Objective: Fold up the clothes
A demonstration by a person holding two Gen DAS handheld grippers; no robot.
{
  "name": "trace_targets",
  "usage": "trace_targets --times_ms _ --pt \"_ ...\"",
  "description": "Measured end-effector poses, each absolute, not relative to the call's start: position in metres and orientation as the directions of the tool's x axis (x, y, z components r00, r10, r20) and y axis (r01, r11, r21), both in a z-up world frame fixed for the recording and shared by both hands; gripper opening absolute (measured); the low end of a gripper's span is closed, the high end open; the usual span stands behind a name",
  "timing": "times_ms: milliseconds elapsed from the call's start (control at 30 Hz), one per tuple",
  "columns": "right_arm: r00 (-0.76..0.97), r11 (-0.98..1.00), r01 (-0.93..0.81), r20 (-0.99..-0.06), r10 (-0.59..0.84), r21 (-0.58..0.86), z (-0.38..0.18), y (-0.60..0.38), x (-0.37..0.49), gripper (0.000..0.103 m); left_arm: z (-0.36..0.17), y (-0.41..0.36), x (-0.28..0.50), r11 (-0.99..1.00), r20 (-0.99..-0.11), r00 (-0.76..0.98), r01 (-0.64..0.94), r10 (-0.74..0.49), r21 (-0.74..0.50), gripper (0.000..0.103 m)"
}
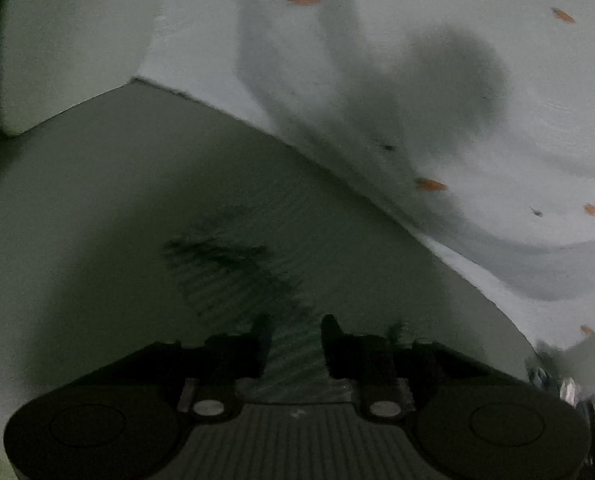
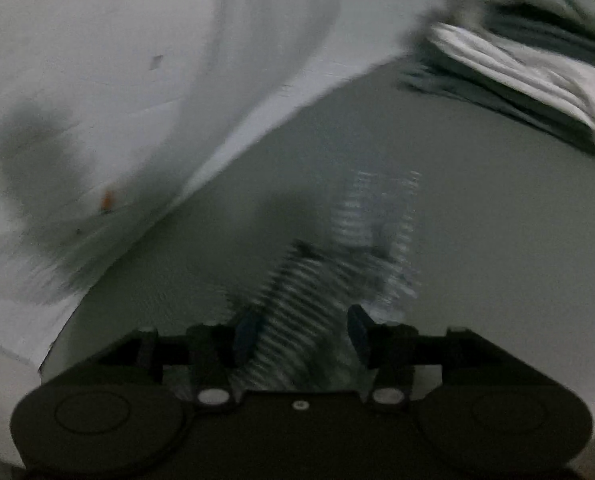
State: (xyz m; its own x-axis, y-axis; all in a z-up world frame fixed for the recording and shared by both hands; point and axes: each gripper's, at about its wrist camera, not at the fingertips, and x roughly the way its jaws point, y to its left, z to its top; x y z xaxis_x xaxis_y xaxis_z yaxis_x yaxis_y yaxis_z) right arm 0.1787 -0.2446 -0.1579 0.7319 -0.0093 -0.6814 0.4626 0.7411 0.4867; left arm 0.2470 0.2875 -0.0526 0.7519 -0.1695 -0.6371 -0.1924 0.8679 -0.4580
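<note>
The left claw (image 1: 293, 340) stands with its jaws apart over a pale grey-green garment (image 1: 137, 220), a blurred striped patch of cloth lying between the fingers with no pad seen pressing on it. The right claw (image 2: 301, 332) is likewise spread, a blurred ribbed striped piece (image 2: 297, 304) between its blue-padded fingers (image 2: 245, 334), pinched by neither as far as the blur allows. The garment lies spread flat on a white sheet with small orange marks (image 1: 497, 60), and a heap of folded clothes (image 2: 517, 72) sits beyond it in the right wrist view.

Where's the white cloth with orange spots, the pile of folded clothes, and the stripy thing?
White spotted cloth (image 1: 437, 80): left wrist view, its middle.
Folded clothes pile (image 2: 517, 68): right wrist view, top layers.
Striped fabric (image 2: 293, 320): right wrist view, between the fingers.
</note>
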Motion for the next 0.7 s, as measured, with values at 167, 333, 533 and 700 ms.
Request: trace_targets --times_ms 167,333,533,700 --pt "0.729 0.831 0.288 -0.671 0.132 0.476 -0.166 -0.224 0.241 0.052 -0.068 0.245 0.293 0.88 -0.635 0.691 0.005 -0.347 -0.475 0.054" --pt "0.651 0.895 0.128 -0.717 0.249 0.427 -0.198 -0.204 0.313 0.056 -0.11 0.193 0.354 0.86 -0.666 0.58 0.127 -0.469 -0.495 0.061" --pt "0.51 0.949 0.105 -0.835 0.206 0.299 -0.248 -0.195 0.374 0.061 -0.162 0.135 0.417 0.879 -0.757 0.452 0.17 -0.471 -0.445 0.061" --pt "0.46 0.93 0.072 -0.839 0.29 0.361 -0.264 -0.201 0.394 0.035 -0.19 0.12 0.437 0.842 -0.752 0.389 0.15 -0.532 -0.519 0.036"
